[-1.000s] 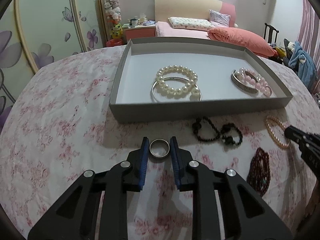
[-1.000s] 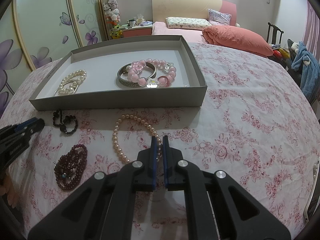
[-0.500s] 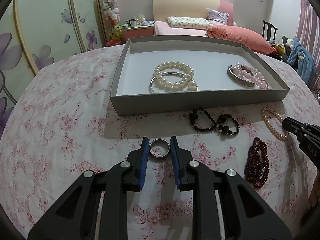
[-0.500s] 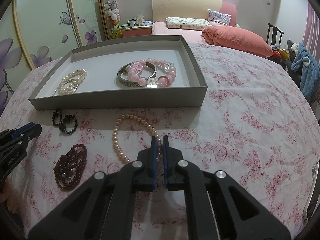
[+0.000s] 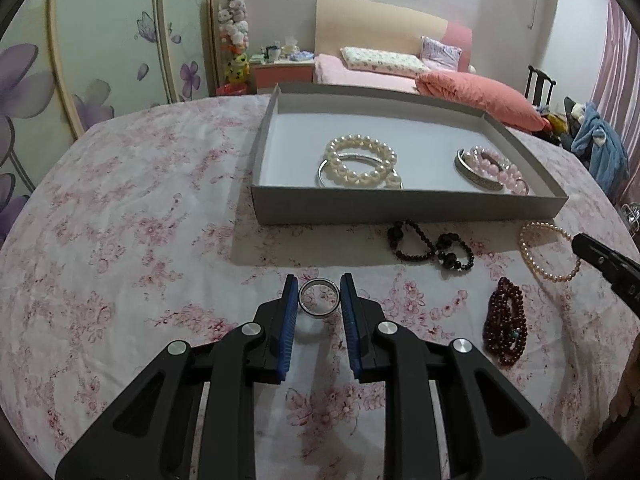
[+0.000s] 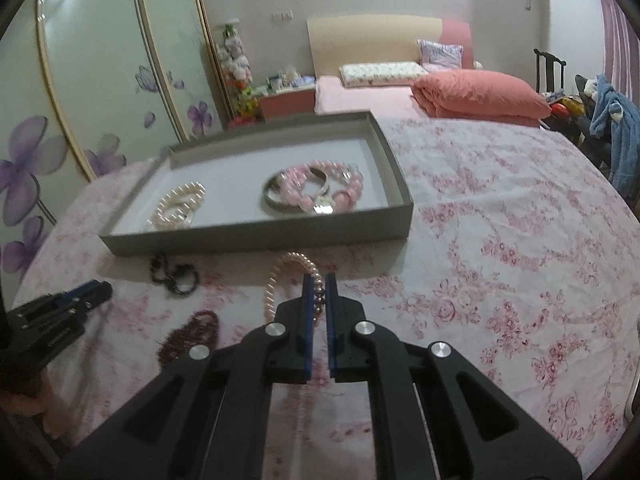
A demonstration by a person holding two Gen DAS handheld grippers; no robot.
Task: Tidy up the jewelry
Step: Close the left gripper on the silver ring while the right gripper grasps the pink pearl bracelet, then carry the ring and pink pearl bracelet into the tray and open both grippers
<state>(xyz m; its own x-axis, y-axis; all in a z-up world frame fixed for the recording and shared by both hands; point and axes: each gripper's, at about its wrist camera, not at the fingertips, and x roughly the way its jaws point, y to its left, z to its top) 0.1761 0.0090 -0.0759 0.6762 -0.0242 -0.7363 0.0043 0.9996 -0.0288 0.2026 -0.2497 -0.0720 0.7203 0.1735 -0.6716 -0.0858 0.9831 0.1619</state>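
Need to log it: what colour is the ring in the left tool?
Silver ring, clearest in the left wrist view.

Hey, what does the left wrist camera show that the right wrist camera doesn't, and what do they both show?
Only the left wrist view shows the left gripper closed on a silver ring.

Only the right wrist view shows the right gripper pinching the pink pearl bracelet, with one side of the loop between its fingertips.

Both show the grey tray holding the white pearl bracelet, plus the black bead bracelet and dark red bead bracelet on the floral cloth.
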